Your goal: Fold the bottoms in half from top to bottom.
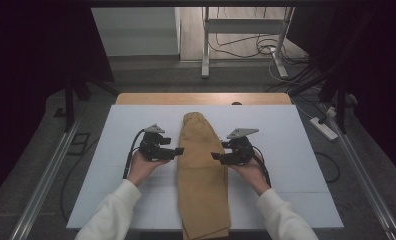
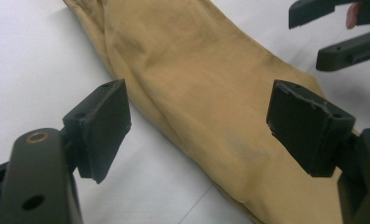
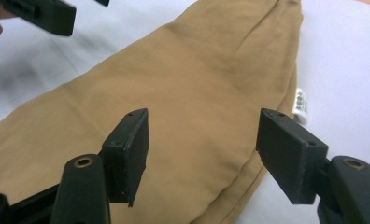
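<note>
White care tag [image 3: 301,105] at folded tan trousers' [image 3: 188,107] edge

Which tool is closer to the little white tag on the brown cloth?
Right. The right tool is at the cloth's edge where the tag sticks out; the left tool is at the opposite edge.

The person wears white long sleeves [image 1: 117,207] and holds two black grippers, the left gripper [image 1: 178,151] and right gripper [image 1: 216,156], each topped by a grey three-cornered plate [image 1: 243,132], trailing a black cable [image 1: 131,154], with brass-ringed screw holes [image 2: 37,137]
</note>
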`<state>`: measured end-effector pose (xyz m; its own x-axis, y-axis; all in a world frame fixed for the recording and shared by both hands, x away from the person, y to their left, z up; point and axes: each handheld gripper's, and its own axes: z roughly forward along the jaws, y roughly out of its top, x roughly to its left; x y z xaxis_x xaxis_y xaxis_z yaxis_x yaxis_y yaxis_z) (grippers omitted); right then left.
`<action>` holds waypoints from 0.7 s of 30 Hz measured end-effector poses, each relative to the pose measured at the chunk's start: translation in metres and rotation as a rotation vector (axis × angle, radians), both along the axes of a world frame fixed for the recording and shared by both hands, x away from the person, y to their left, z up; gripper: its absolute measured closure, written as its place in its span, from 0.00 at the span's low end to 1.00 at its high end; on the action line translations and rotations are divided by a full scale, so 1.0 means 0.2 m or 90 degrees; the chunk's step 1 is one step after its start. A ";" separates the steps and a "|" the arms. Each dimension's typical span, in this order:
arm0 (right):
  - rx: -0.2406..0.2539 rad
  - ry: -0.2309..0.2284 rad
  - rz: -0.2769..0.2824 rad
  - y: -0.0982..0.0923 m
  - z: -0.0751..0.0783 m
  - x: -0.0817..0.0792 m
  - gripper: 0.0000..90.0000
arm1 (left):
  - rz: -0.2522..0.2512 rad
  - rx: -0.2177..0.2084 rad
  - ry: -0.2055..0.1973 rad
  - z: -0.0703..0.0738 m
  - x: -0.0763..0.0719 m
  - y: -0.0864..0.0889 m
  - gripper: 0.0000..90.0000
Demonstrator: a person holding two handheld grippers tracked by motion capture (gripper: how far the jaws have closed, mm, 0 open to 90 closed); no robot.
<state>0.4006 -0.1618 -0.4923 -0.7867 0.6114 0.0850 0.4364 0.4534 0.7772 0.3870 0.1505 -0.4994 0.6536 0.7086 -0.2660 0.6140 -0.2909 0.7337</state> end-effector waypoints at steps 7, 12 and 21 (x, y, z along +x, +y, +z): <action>0.006 0.001 -0.015 0.00 0.01 0.06 0.39 | 0.004 0.000 0.009 -0.02 0.05 -0.01 0.24; 0.010 0.004 -0.021 -0.02 0.01 0.10 0.39 | 0.007 0.002 0.012 -0.03 0.09 -0.01 0.24; 0.009 0.014 -0.030 -0.04 -0.01 0.13 0.39 | 0.016 -0.002 0.012 -0.04 0.16 -0.01 0.24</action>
<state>0.4273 -0.1689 -0.4940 -0.7545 0.6469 0.1107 0.4745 0.4212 0.7730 0.4188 0.1487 -0.5065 0.6300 0.7242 -0.2804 0.6349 -0.2724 0.7230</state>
